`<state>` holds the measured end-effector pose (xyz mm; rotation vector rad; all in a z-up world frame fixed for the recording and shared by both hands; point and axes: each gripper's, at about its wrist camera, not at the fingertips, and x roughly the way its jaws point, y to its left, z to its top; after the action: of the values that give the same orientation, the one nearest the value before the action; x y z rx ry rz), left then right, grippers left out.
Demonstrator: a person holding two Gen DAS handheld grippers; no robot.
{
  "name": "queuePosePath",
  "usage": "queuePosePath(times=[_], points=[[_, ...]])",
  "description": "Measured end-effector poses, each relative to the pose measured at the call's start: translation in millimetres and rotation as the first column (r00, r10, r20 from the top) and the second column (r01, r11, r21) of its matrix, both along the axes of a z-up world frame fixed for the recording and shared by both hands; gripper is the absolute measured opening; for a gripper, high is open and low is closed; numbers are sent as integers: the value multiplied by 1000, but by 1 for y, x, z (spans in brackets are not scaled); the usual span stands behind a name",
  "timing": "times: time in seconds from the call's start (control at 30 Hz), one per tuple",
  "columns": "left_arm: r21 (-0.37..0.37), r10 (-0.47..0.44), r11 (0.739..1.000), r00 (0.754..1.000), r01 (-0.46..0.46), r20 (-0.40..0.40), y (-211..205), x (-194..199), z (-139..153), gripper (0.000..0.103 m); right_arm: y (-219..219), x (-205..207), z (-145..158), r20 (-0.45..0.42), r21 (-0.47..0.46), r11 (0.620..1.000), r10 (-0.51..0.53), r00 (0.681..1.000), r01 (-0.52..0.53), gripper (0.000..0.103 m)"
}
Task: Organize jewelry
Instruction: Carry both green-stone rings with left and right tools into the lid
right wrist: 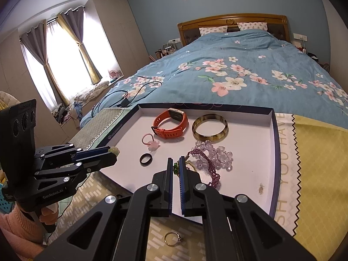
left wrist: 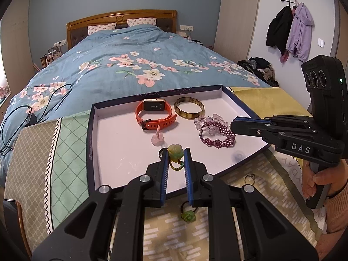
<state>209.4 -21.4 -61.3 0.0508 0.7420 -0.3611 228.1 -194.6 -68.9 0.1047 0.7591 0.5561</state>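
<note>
Left tongs (left wrist: 176, 152) reach level over the tray (left wrist: 93, 130), clamped on a jade flower charm (left wrist: 174, 152); right tongs (right wrist: 176, 162) pinch a green bead piece (right wrist: 176, 167).

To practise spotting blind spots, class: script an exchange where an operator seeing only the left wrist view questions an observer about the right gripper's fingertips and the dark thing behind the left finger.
Operator: Is anything between the fingertips of the right gripper?
Observer: Yes, it pinches a sparkly green beaded piece over the white tray.
Operator: What is the dark shape behind the left gripper holding the yellow-green flower pendant?
Observer: A plain black ring, lying flat on the tray, touching nothing else.
</note>
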Motion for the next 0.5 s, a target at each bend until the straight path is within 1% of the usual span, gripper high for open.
queuePosePath(times=[0.5], points=[[2,9,1000,999,-9,-47,-4,16,-16,14,2,11,-11,-30,-21,1000,-11,999,10,4]])
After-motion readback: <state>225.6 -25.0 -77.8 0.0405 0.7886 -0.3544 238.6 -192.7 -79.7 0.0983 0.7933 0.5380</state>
